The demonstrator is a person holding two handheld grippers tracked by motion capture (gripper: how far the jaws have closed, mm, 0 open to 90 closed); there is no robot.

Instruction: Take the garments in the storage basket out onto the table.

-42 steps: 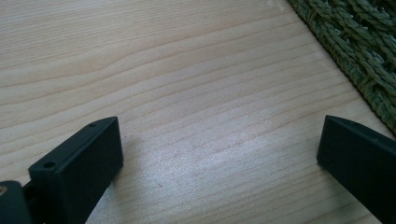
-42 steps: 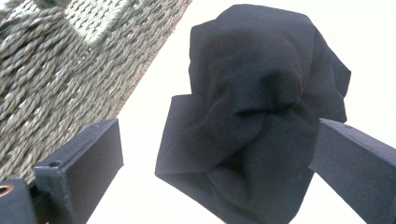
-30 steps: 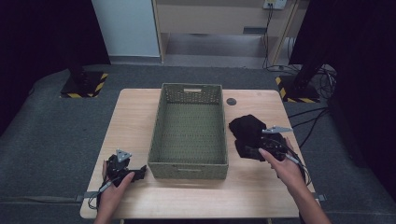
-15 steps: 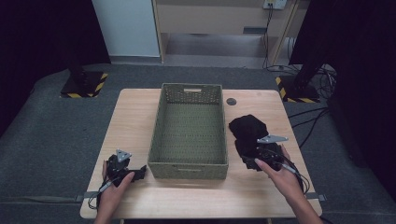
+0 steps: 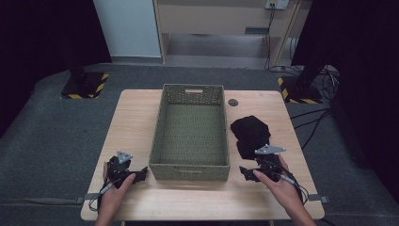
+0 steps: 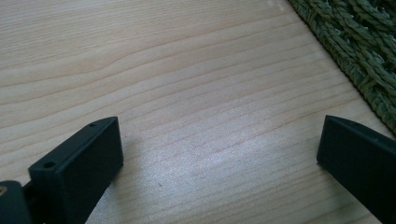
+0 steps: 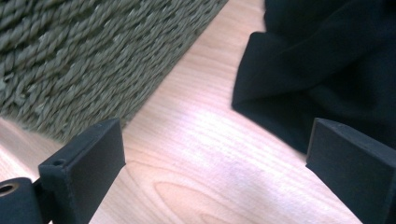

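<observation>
Pale wood is what we see first, the table (image 5: 141,117) carrying a green woven basket (image 5: 190,165) at its middle, with a crumpled black cloth (image 5: 250,134) lying just to the right of the basket on the bare top. Our right tool (image 5: 249,172) sits at the near edge of that cloth, jaws wide with nothing between them, close to the basket's near right corner. Our left tool (image 5: 139,175) rests near the basket's near left corner, jaws likewise wide and holding nothing.
</observation>
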